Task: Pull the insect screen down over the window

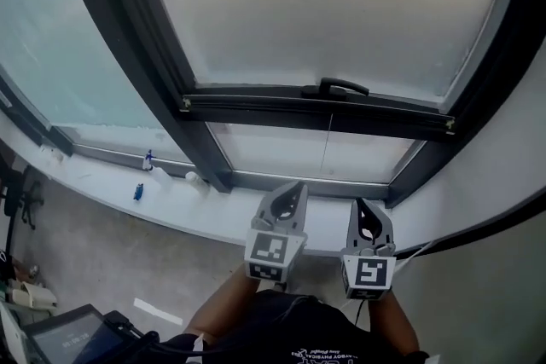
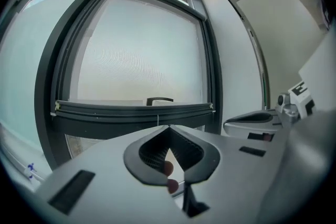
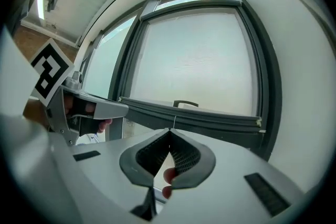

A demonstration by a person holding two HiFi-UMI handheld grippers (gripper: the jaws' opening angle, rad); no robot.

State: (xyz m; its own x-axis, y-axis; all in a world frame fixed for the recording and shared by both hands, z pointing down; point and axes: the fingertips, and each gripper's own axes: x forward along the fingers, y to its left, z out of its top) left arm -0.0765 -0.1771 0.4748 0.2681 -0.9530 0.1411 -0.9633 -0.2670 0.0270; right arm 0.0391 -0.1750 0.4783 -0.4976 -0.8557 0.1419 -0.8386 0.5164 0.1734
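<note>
Dark window framing (image 1: 136, 55) fills the head view, with a pale sill (image 1: 205, 213) below it and a grey floor (image 1: 85, 260) toward 8 o'clock. The insect screen (image 1: 324, 4) hangs over most of the opening as a hazy mesh. Its dark bottom bar (image 1: 256, 108) lies across the middle of the view and carries a small black handle (image 1: 343, 87) just at 12 o'clock of it. A thin pull cord (image 1: 329, 141) drops from the bar toward 6 o'clock, across a strip of glass (image 1: 273, 149) that the mesh does not yet cover.

Both tools are held near the sill, well apart from the bar. The left gripper (image 1: 293, 192) sits at about 6 o'clock in the head view and the right gripper (image 1: 367, 210) is just beside it toward 3 o'clock. In the left gripper view the left gripper's (image 2: 169, 128) jaws are pressed together with nothing between them. The right gripper view shows the same of the right gripper (image 3: 169, 132). Each points at the bar, with the cord in line above its tips.

By my judgement the screen is most of the way down and neither tool has a hold on it. The next move calls for spreading one pair of jaws, reaching to the handle or the cord, pinching it and drawing the bar down to the lower frame. The cord is thin and may slip.
</note>
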